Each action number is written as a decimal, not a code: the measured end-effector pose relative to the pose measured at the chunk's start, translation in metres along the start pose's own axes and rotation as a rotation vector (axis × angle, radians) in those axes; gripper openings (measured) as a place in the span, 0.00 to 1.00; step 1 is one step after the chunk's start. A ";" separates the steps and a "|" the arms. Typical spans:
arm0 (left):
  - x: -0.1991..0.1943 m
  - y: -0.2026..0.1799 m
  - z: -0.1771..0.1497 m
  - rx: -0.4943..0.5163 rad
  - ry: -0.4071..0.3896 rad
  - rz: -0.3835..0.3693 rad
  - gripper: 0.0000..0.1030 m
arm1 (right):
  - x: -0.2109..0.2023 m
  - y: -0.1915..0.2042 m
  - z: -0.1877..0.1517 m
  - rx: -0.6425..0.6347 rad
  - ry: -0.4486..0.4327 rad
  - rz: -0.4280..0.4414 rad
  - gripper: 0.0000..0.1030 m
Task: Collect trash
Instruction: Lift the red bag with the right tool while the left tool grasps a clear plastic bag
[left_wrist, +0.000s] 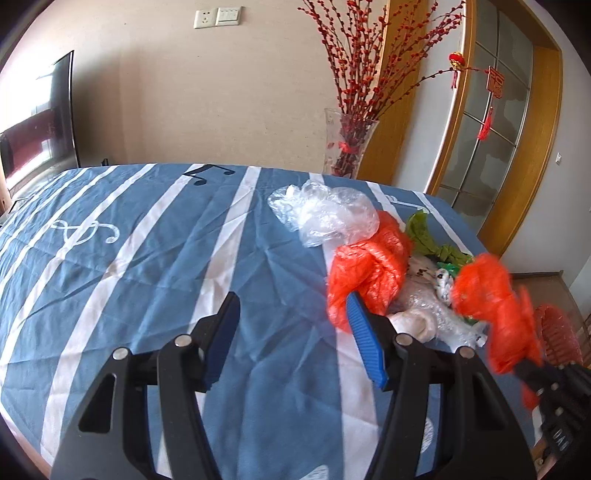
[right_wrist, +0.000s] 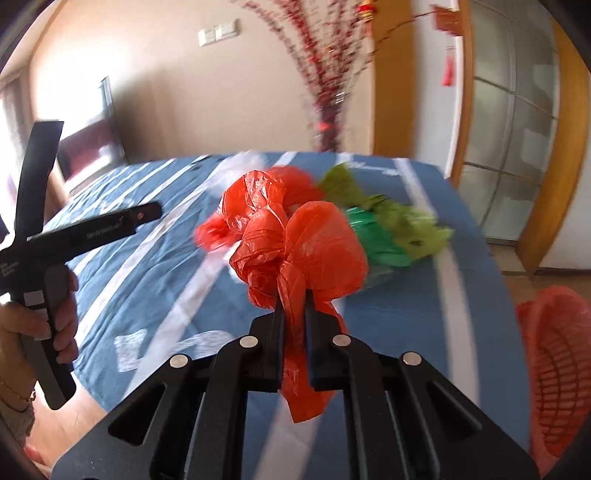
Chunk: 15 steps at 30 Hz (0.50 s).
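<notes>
Scene: A table (left_wrist: 110, 236) under a blue striped cloth, with a heap of crumpled trash at its far right, near a glass vase (left_wrist: 347, 144) of red twigs.
Right gripper (right_wrist: 293, 299): Pinched nearly shut on a red bag (right_wrist: 306, 251), the thin film bunched between the pads and a tail hanging below them. In the left view the same bag (left_wrist: 487, 295) appears blurred, raised just right of the heap.
Left gripper (left_wrist: 291, 332): Jaws about half open over bare cloth, nothing between them; its right finger (left_wrist: 365, 343) sits in front of a second red bag (left_wrist: 369, 269).
Remaining trash: A clear bag (left_wrist: 325, 214) at the far side of the heap, the second red bag beside it, green scraps (left_wrist: 436, 243) behind, and pale wrappers (left_wrist: 428, 310) nearer the edge.
Handling: Likely very light, soft and slick; the film will crush flat and may slide from a loose pinch or snag its neighbours as it lifts.
Where to grip: A gathered, bunched fold looks safest, not a single loose edge, which could tear or slip.
Basket: A red mesh basket (right_wrist: 557, 365) stands off the table's right edge, seemingly the drop point.
Person: A hand (right_wrist: 33, 321) holds the left tool's handle.
</notes>
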<state>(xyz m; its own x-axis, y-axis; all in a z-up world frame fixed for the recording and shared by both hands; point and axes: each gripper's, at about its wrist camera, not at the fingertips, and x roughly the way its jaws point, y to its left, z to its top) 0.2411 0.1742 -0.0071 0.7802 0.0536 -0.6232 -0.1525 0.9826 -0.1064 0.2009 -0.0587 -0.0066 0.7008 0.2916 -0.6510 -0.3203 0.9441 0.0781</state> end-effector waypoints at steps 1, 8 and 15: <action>0.002 -0.003 0.002 0.004 -0.001 -0.002 0.58 | -0.004 -0.009 0.002 0.021 -0.011 -0.017 0.09; 0.028 -0.024 0.031 0.010 -0.015 0.004 0.63 | -0.011 -0.047 0.011 0.096 -0.045 -0.084 0.09; 0.068 -0.050 0.073 0.041 -0.011 0.042 0.73 | 0.003 -0.069 0.013 0.118 -0.025 -0.116 0.09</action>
<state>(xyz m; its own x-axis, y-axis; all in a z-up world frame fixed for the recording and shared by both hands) 0.3461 0.1422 0.0124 0.7803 0.0963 -0.6179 -0.1604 0.9858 -0.0490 0.2335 -0.1211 -0.0040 0.7451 0.1818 -0.6417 -0.1599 0.9828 0.0928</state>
